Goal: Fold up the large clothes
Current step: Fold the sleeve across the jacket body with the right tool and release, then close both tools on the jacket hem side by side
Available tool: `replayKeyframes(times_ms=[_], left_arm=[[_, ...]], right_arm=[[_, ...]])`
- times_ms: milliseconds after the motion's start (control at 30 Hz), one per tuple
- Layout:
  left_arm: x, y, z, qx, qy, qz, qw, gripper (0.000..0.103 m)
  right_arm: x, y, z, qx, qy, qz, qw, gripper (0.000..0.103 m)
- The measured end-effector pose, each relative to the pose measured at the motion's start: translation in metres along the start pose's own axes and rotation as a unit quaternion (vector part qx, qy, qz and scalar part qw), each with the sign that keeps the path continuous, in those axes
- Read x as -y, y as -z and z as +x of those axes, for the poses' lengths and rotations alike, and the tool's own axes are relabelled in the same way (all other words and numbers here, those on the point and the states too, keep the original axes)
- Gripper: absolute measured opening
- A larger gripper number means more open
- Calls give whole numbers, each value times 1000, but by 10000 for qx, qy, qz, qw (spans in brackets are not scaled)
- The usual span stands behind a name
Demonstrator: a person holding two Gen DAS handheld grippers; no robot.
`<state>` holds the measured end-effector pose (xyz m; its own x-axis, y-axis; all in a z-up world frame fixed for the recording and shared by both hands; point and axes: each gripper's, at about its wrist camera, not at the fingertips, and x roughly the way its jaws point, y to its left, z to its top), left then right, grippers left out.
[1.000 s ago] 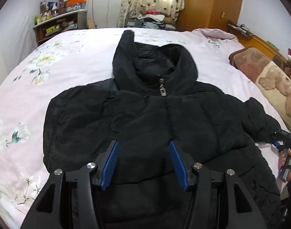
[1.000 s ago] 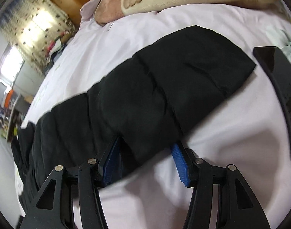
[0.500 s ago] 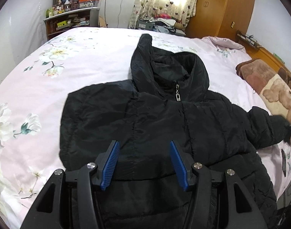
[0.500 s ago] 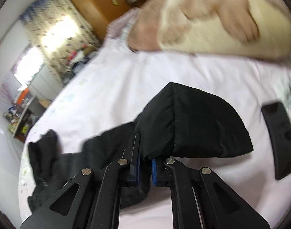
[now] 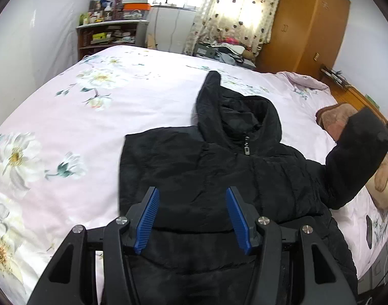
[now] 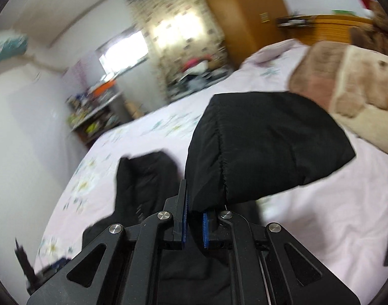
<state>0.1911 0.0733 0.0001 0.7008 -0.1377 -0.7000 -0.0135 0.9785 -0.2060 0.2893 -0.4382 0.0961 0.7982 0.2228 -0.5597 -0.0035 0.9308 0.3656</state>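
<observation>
A black hooded puffer jacket point(image 5: 219, 172) lies face up on the pink flowered bed point(image 5: 66, 117), hood pointing away. My left gripper point(image 5: 191, 218) is open and empty, hovering over the jacket's lower front. My right gripper point(image 6: 194, 221) is shut on the jacket's right sleeve point(image 6: 265, 152) near the cuff and holds it lifted off the bed. In the left wrist view that raised sleeve point(image 5: 356, 157) stands up at the far right. The jacket's hood point(image 6: 145, 178) shows blurred in the right wrist view.
A brown and cream plush blanket point(image 5: 382, 178) lies at the bed's right side, also in the right wrist view point(image 6: 351, 81). A dark phone point(image 5: 369, 231) lies on the bed near it. A shelf point(image 5: 110, 33), curtains and a wooden wardrobe point(image 5: 308, 23) stand beyond the bed.
My right gripper closed on the sleeve and lifted it off the bed, swinging toward the jacket body. My left gripper stayed open and drifted a little left over the jacket.
</observation>
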Motion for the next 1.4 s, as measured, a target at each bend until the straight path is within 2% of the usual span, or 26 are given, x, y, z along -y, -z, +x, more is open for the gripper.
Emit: replayKeyframes(times_ms=[200, 300, 400, 467, 500, 700, 833, 933, 1033, 1100, 1133, 1167, 1200, 1233, 1300, 1400], left_arm=[[-25, 8, -8, -14, -149, -193, 9997, 57], [-36, 11, -10, -22, -232, -252, 9994, 57], [-45, 14, -8, -64, -285, -314, 9991, 57], [-48, 15, -6, -91, -303, -354, 9989, 57], [-49, 15, -6, -99, -298, -371, 9988, 57], [-43, 8, -6, -33, -134, -359, 9993, 57], [-28, -1, -4, 11, 13, -213, 9998, 57], [-11, -9, 4, -11, 205, -123, 9997, 57], [18, -14, 18, -68, 502, 65, 9987, 57], [39, -15, 30, -127, 727, 200, 9971, 57], [52, -15, 38, -168, 925, 279, 9952, 57], [63, -13, 46, -207, 1081, 352, 9933, 57], [73, -12, 55, -271, 1183, 439, 9916, 55], [81, -9, 64, -324, 1201, 528, 9908, 51], [93, -2, 94, -586, 913, 792, 9909, 28], [87, 12, 127, -897, 575, 752, 9915, 14]], right_arm=[[-59, 52, 77, -939, -374, -477, 9937, 10], [-72, 78, 117, -1419, -457, -598, 9870, 14], [-78, 106, 146, -1862, -624, -690, 9781, 27], [-81, 120, 156, -2049, -701, -757, 9733, 52], [-83, 125, 159, -2137, -743, -788, 9709, 56], [-105, 124, 136, -2052, -1158, -1123, 9653, 59], [-103, 112, 112, -1781, -1686, -1090, 9633, 59], [-91, 108, 101, -1536, -1457, -1157, 9705, 59], [-42, 101, 95, -1341, -847, -785, 9842, 59], [-2, 97, 95, -1263, -280, -459, 9905, 59], [15, 96, 94, -1208, -26, -363, 9920, 57], [25, 95, 96, -1195, 146, -293, 9923, 49], [37, 96, 99, -1219, 306, -207, 9919, 46], [46, 97, 103, -1239, 401, -115, 9914, 44], [55, 100, 112, -1318, 445, -8, 9903, 41], [55, 112, 135, -1569, 437, -52, 9866, 40]])
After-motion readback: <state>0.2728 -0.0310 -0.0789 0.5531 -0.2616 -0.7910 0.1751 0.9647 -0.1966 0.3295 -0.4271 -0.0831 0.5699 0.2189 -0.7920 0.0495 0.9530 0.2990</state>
